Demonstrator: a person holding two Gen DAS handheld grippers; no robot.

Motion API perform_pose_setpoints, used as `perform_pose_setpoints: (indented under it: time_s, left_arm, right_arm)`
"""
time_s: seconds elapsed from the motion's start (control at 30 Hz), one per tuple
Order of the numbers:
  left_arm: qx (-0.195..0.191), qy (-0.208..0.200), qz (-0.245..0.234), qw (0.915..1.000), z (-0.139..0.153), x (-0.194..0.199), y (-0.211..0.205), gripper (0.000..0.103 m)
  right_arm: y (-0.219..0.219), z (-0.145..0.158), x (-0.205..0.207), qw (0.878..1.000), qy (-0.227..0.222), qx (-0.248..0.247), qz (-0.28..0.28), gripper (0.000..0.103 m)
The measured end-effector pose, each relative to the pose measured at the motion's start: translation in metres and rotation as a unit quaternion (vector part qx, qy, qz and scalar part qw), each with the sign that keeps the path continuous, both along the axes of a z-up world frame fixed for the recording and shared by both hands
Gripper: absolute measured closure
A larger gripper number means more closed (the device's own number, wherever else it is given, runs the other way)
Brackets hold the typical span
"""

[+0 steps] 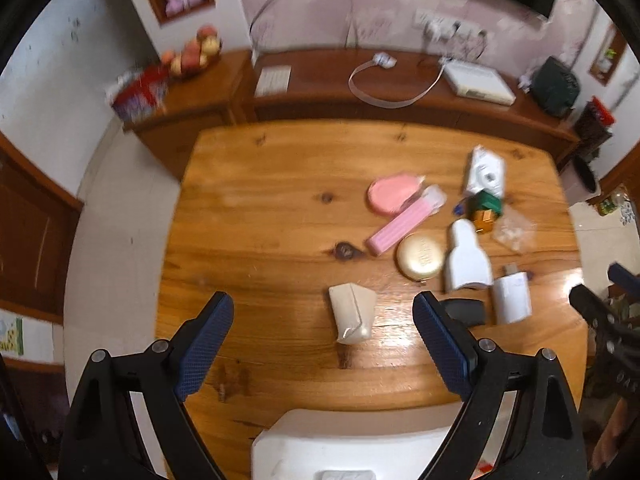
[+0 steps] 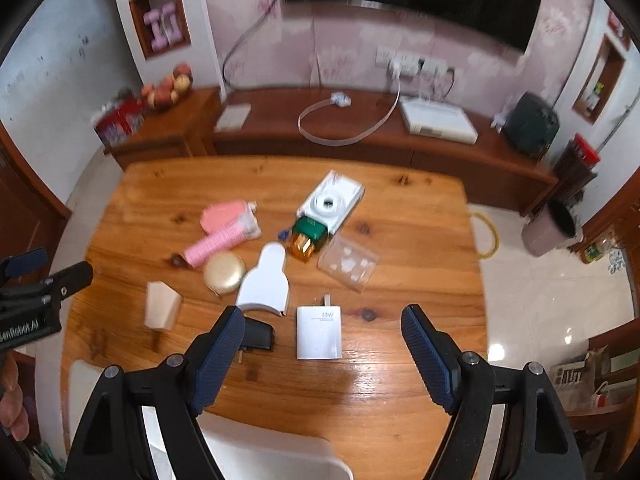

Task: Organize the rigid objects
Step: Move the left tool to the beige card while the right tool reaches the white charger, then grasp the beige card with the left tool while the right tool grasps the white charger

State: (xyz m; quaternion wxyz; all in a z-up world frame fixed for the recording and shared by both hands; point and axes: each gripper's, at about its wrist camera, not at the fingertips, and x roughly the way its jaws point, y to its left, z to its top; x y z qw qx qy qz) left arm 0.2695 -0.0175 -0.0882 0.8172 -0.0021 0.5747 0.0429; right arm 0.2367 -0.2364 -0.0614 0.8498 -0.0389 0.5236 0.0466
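Both wrist views look down on a wooden table strewn with small objects. My left gripper is open and holds nothing; a beige faceted box lies just past its fingers. My right gripper is also open and empty, above a white charger, with a black adapter by its left finger. Farther out lie a white bottle-shaped box, a gold round compact, a pink striped box, a pink oval case, a white camera box, a green and gold box and a clear plastic pack.
A white container stands at the table's near edge under both grippers. Behind the table runs a low wooden cabinet with a white device, a cable and fruit on it. A bin stands on the tiled floor at the right.
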Motion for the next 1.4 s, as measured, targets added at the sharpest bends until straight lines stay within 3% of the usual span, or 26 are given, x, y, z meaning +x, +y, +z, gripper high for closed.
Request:
perform_pose_setpoints:
  time_s: [0.27, 0.5, 0.67, 1.0, 1.17, 1.4]
  left_arm:
    - [-0.016, 0.09, 0.027, 0.9954, -0.068, 0.03, 0.002, 0.011]
    - [-0.028, 0.121, 0.044, 0.9912, -0.092, 0.037, -0.001, 0.011]
    - [-0.033, 0.133, 0.06, 0.9887, -0.1, 0.043, -0.005, 0.011]
    - [-0.024, 0.148, 0.093, 0.9843, -0.119, 0.049, -0.011, 0.011]
    - [-0.034, 0.147, 0.115, 0.9819, -0.124, 0.049, -0.004, 0.023]
    - [-0.036, 0.145, 0.111, 0.9826, -0.121, 0.051, -0.006, 0.034]
  right_arm:
    - [0.001, -0.069, 0.031, 0.997, 0.075, -0.001, -0.008, 0.022]
    - [0.003, -0.102, 0.041, 0.993, 0.118, -0.001, -0.01, 0.022]
    - [0.007, -0.112, 0.043, 0.99, 0.138, -0.005, -0.009, 0.022]
    - [0.007, -0.123, 0.04, 0.986, 0.168, -0.006, -0.016, 0.037]
    - [0.011, -0.13, 0.044, 0.984, 0.179, -0.009, -0.02, 0.05]
    - [0.011, -0.137, 0.045, 0.982, 0.187, -0.012, -0.022, 0.052]
